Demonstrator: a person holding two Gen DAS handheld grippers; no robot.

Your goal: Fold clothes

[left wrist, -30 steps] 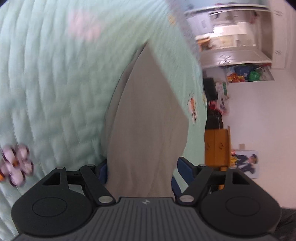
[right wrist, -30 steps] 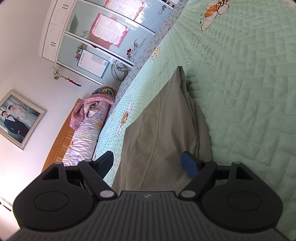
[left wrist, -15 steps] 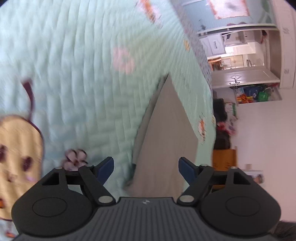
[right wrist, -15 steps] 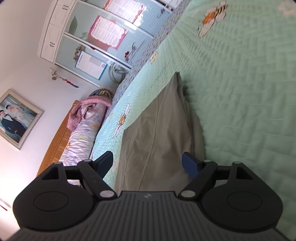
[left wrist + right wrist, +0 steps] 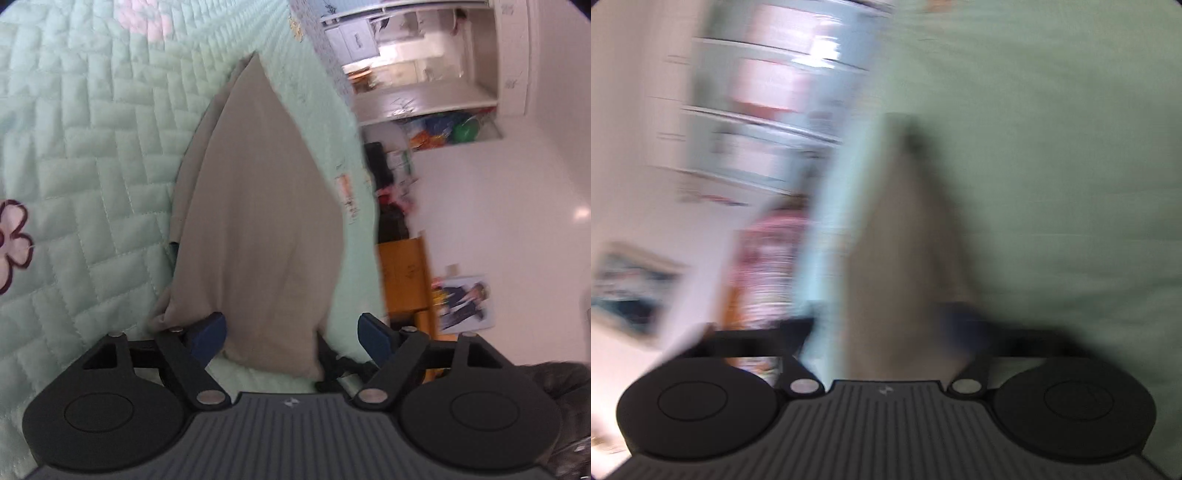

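Taupe garment (image 5: 258, 221) by the quilt (image 5: 92, 147) edge should be pinched squarely, left gripper (image 5: 291, 332) spread around it, right gripper (image 5: 886, 332) closed, its hold blurred

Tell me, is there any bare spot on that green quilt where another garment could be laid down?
Yes. In the left wrist view, the quilt lies bare left of the folded grey garment, out to the flower print. The strip between the garment and the bed's right edge is narrow. The near end is crowded by the left gripper. The right wrist view is too blurred to judge.
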